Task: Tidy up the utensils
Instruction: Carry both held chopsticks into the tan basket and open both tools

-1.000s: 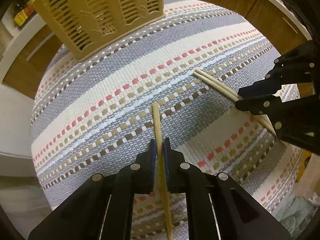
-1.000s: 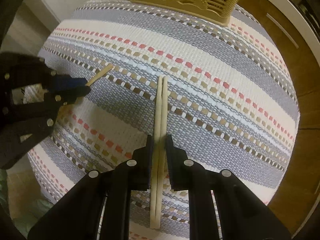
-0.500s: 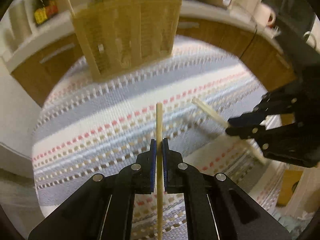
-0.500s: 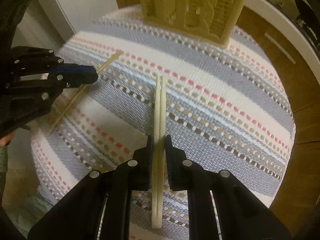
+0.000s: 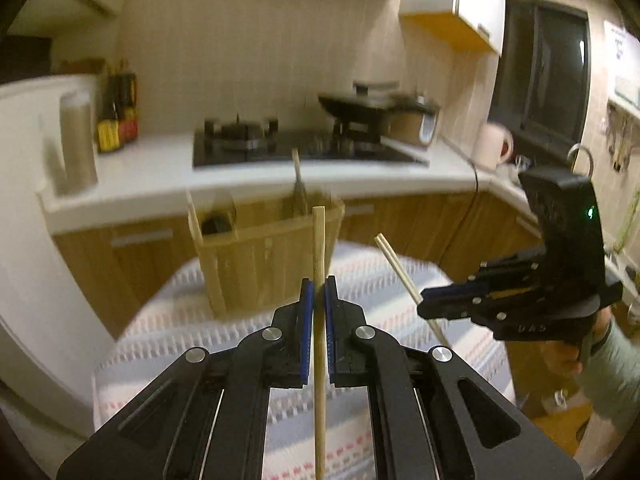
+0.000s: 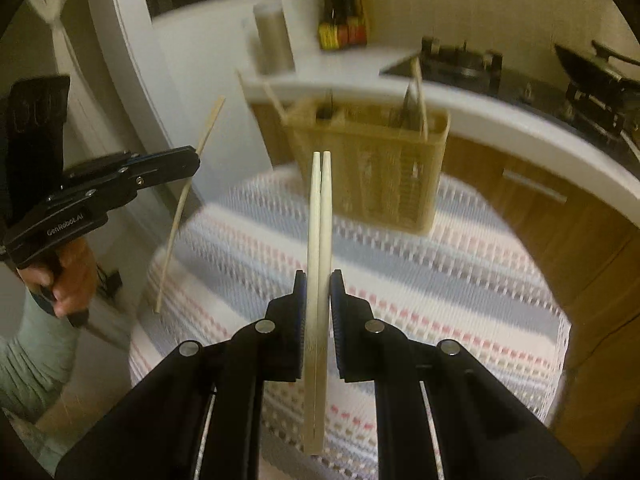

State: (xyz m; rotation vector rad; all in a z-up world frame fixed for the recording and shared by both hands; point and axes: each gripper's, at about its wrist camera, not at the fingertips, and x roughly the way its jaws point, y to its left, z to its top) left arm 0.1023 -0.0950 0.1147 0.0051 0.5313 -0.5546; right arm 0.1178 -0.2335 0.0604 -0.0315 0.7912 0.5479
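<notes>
Chopsticks are off the mat now in both views, where a second ago they lay flat on the striped cloth under closing jaws.

In the left wrist view, the left gripper [image 5: 319, 300] is clamped narrow on a single chopstick [image 5: 319, 264], which stands near upright, its tip in line with the front wall of the utensil basket [image 5: 256, 264] beyond it. The camera has tilted up from the striped mat [image 5: 200, 344] to take in the kitchen counter [image 5: 152, 176] and stove [image 5: 280, 144]. To the right, the right gripper [image 5: 424, 306] holds a pair of chopsticks [image 5: 394, 264] slanting up and left, clear of the mat. The basket stands at the far side of the mat; a dark item sits in its left part and a thin stick-like utensil rises from its right part, though blur hides what each is.

In the right wrist view, the right gripper [image 6: 319, 292] is closed on the pair of chopsticks [image 6: 320, 240], the two sticks pressed side by side and pointing toward the basket [image 6: 372, 176] ahead. At the left, the left gripper [image 6: 192, 162] carries its single chopstick [image 6: 182, 208] tilted, its lower end hanging above the left edge of the mat [image 6: 440, 280]. Inside the basket, slim sticks lean at the left corner and an upright pair stands at the right; the middle looks dark and unclear.

Both lifts appear secure, so I judge the pick-up done and the carry to the basket next.
</notes>
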